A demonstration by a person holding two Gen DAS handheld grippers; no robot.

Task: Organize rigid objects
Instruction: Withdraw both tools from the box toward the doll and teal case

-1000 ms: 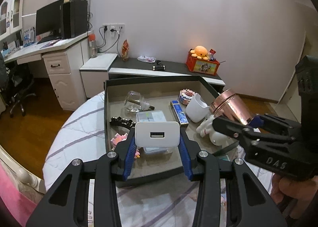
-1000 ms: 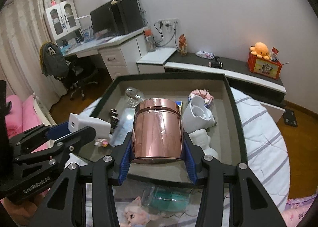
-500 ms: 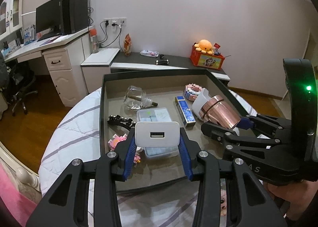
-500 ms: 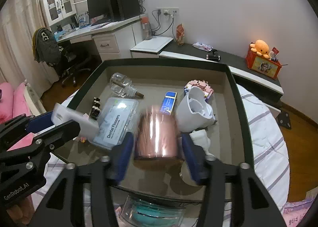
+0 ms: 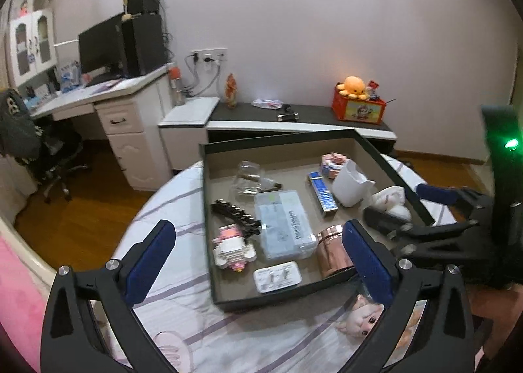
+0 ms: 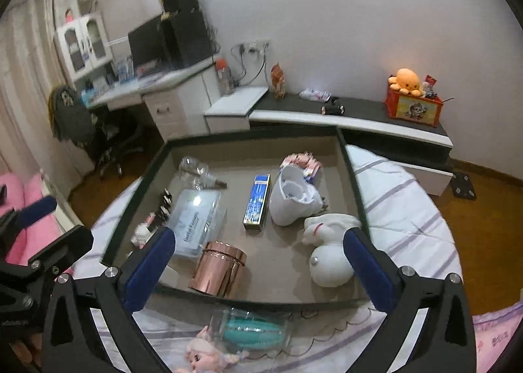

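Tray [image 6: 351, 173] is largely filled: copper canister [image 6: 218, 269] and white charger [image 5: 277, 276] lie inside; outside its near rim, doll [image 6: 209, 356] and teal case [image 6: 251, 329] are left. Both grippers' jaws are spread, empty.

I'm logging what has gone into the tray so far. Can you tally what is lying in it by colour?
Tray contents:
White: 4 - charger, cup, plush toy, brick figure
Clear: 2 - floss box, glass bottle
Copper: 1 - tin
Blue: 1 - slim box
Black: 1 - hair clip
Pink: 1 - brick set
Total: 10
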